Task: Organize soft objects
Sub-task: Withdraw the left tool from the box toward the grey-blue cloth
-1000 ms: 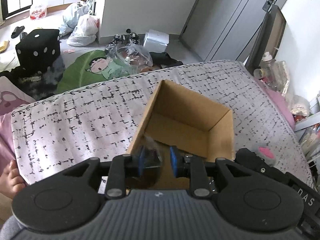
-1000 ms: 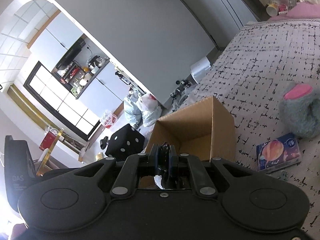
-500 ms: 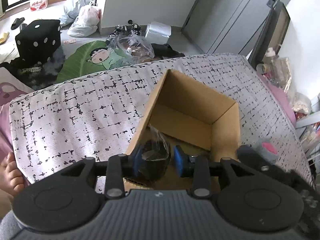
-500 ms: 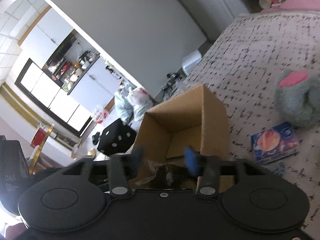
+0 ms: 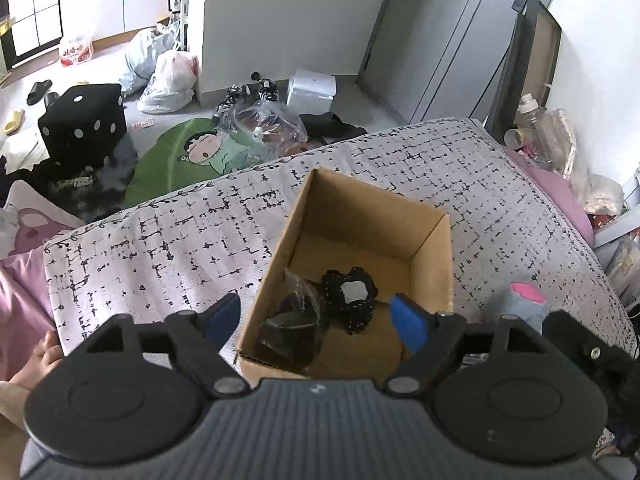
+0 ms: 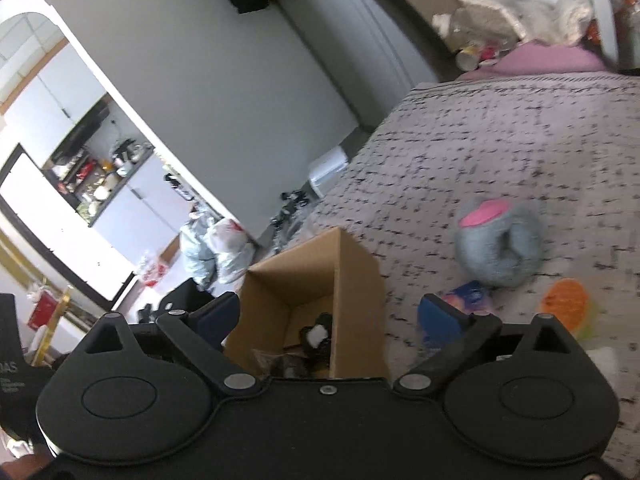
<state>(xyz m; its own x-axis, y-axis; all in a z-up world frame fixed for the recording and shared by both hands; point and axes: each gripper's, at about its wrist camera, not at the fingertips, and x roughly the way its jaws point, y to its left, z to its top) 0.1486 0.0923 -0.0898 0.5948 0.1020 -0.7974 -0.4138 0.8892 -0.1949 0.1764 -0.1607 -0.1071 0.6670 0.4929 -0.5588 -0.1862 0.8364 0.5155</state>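
While I hold both tools above the bed, my left gripper has its blue-padded fingers spread wide apart with nothing between them, poised over the near end of the cardboard box. The box stands open on the patterned bedspread, toward the near edge of the bed and well in from the foot edge. Inside it, on the box floor, lies a crumpled clear bag with something dark in it, close to the near left corner, and just beside it, touching or nearly so, a black frilly scrunchie with a pale centre. My right gripper is likewise wide open and empty, its fingers straddling the box as seen from the right wrist view, where the scrunchie shows at the bottom of the box; that view is blurred. To the right of the box, apart from it on the bedspread, sits a grey plush toy with a pink patch. Near it, closer to the near edge, lie a small blue packet and an orange-and-green soft thing whose kind I cannot make out. In the left wrist view the plush toy peeks up just past the box's right wall.
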